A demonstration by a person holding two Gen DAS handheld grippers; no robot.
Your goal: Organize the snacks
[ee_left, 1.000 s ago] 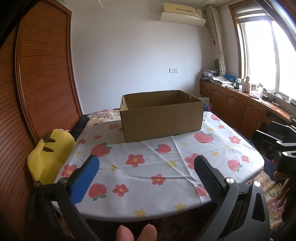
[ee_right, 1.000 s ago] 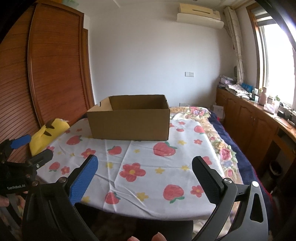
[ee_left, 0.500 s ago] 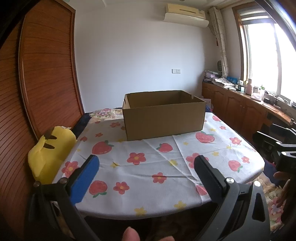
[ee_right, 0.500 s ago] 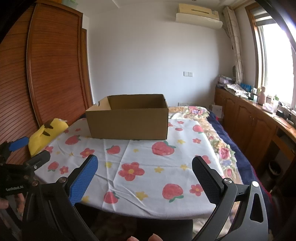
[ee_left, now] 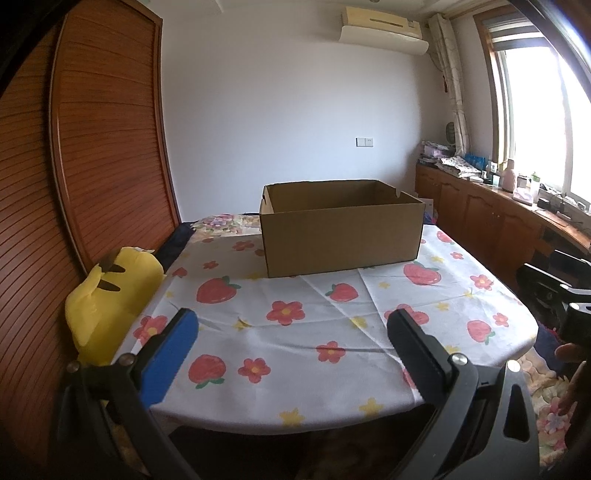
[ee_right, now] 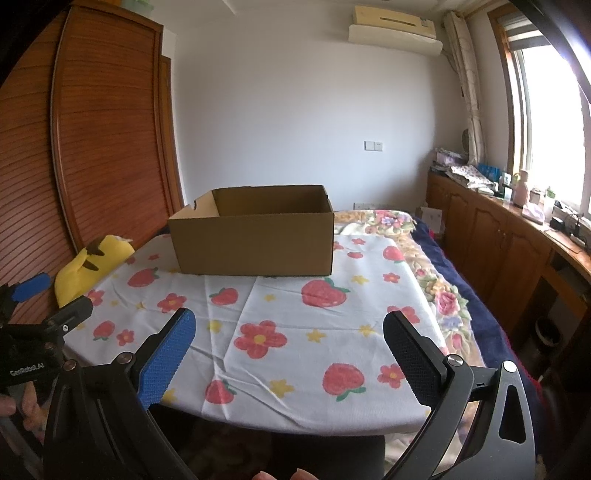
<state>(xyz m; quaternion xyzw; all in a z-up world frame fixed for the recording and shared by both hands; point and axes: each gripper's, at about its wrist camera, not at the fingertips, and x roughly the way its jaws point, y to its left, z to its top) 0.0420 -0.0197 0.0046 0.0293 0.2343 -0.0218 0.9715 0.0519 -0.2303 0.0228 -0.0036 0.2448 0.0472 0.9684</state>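
Left wrist footage is framed by the left gripper (ee_left: 291, 343), whose fingers are spread wide with nothing between them, held above the near edge of a table covered by a strawberry-and-flower tablecloth (ee_left: 295, 332). An open-topped cardboard box (ee_left: 341, 232) is set on the far half of the cloth, well apart from both grippers, and nothing lies on the cloth between it and them. A yellow plush toy (ee_left: 110, 295) is wedged beside the table's left edge, against a slatted wooden wardrobe (ee_left: 92, 147). Wooden cabinets (ee_left: 498, 229) with a cluttered top are ranged under the window on the right, and an air conditioner (ee_left: 384, 31) is mounted high on the far wall.

From the right wrist, the right gripper (ee_right: 290, 341) is likewise seen with its fingers parted and empty. The box's floor is hidden by its near wall in both views, so its contents cannot be told, and no snacks can be made out anywhere. Items on the cabinet top are too small to identify. Only fingertips (ee_right: 280, 474) of the person are caught at the lower frame edge, and the other gripper is cut off at the side of each view.
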